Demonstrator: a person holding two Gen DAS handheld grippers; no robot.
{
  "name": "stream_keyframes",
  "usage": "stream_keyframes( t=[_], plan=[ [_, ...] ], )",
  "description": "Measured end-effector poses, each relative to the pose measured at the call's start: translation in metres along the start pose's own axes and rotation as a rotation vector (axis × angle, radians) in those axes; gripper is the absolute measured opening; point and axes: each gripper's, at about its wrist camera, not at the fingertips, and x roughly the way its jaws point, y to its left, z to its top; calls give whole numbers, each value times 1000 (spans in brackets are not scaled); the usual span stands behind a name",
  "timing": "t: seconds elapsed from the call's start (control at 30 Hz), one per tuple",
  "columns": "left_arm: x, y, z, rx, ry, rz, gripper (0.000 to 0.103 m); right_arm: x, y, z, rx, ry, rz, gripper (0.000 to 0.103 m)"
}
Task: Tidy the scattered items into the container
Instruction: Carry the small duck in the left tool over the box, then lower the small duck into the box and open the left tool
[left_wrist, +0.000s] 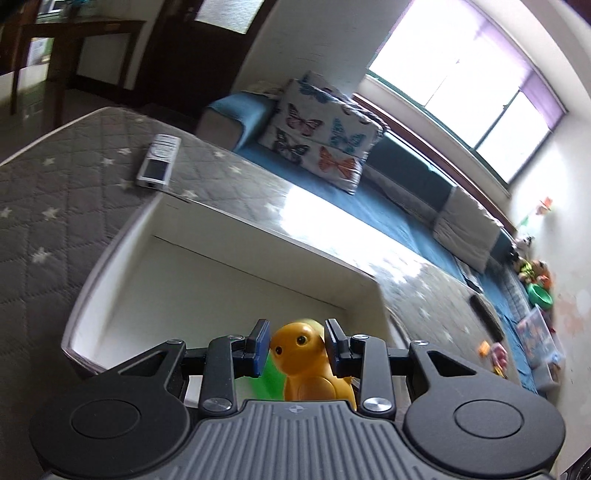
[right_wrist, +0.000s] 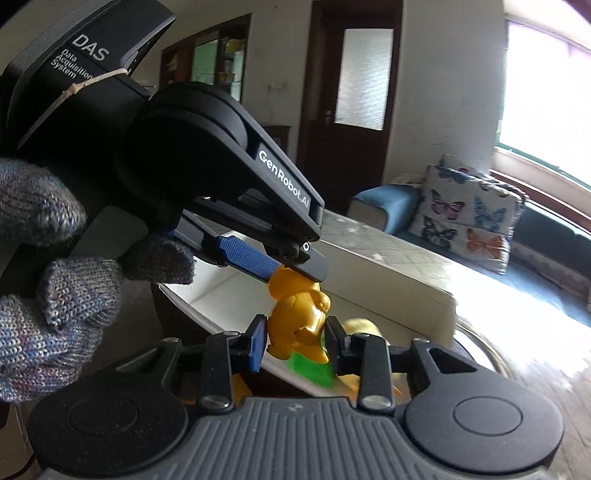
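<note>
My left gripper (left_wrist: 296, 341) is shut on the head of a yellow toy animal (left_wrist: 303, 362) and holds it over the white box (left_wrist: 110, 266). In the right wrist view the left gripper (right_wrist: 291, 266) comes in from the upper left, clamped on the toy's head. The same yellow toy (right_wrist: 299, 317) hangs between my right gripper's fingers; my right gripper (right_wrist: 295, 339) is closed on its lower body. A green piece (right_wrist: 310, 369) and another yellow toy (right_wrist: 360, 326) lie behind, inside the box (right_wrist: 417, 291).
A white remote (left_wrist: 159, 160) lies on the grey star-patterned quilt (left_wrist: 44, 206) beyond the box. A butterfly cushion (left_wrist: 317, 133) sits on the blue sofa. More toys (left_wrist: 495, 354) lie at the far right. A gloved hand (right_wrist: 44, 288) holds the left gripper.
</note>
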Motion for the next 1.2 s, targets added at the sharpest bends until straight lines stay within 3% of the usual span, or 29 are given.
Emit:
stream_keyframes(
  t=[0.3,0.63,1.2],
  plan=[
    [32,45,19,-74,53,58,35,61,0,9,10,91,86,33],
    [59,62,19,-105,109,79,35,93,-10,3,45,169,132,33],
    [52,58,14,-77,99,90,35,80,-7,3,63,159,129,34]
  ],
)
